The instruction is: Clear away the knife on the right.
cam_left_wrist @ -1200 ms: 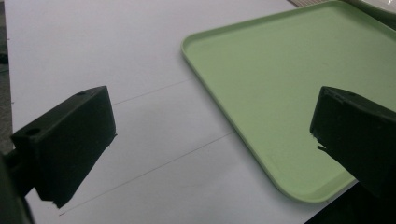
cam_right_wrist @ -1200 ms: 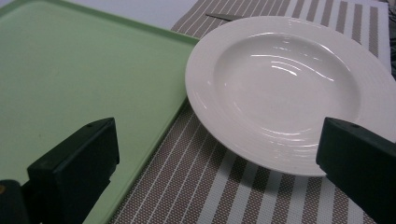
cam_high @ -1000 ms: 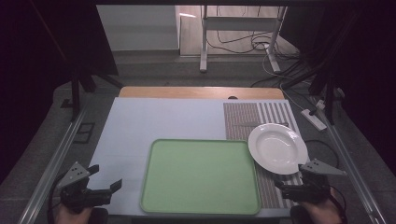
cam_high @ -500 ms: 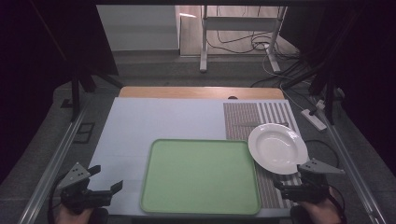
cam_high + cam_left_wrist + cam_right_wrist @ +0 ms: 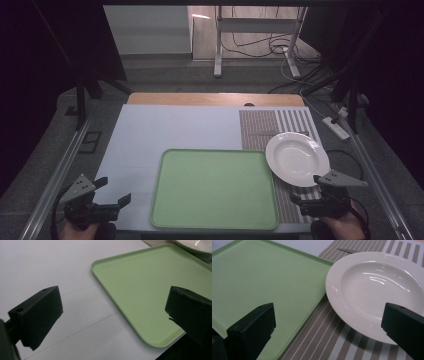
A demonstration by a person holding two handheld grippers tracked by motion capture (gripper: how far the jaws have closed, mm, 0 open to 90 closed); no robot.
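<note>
High view: the white plate (image 5: pixel 297 158) sits on the striped mat (image 5: pixel 287 122), just ahead of the right gripper (image 5: pixel 311 191) — the left gripper (image 5: pixel 114 190) is well apart, across the green tray (image 5: pixel 215 187). Left gripper view: jaws spread, empty. Right gripper view: jaws spread, plate (image 5: pixel 377 293) ahead-right — overlapping the tray's edge.

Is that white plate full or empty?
Empty. The plate shows a bare, shiny white bowl, nothing in it; it sits beside the tray.
</note>
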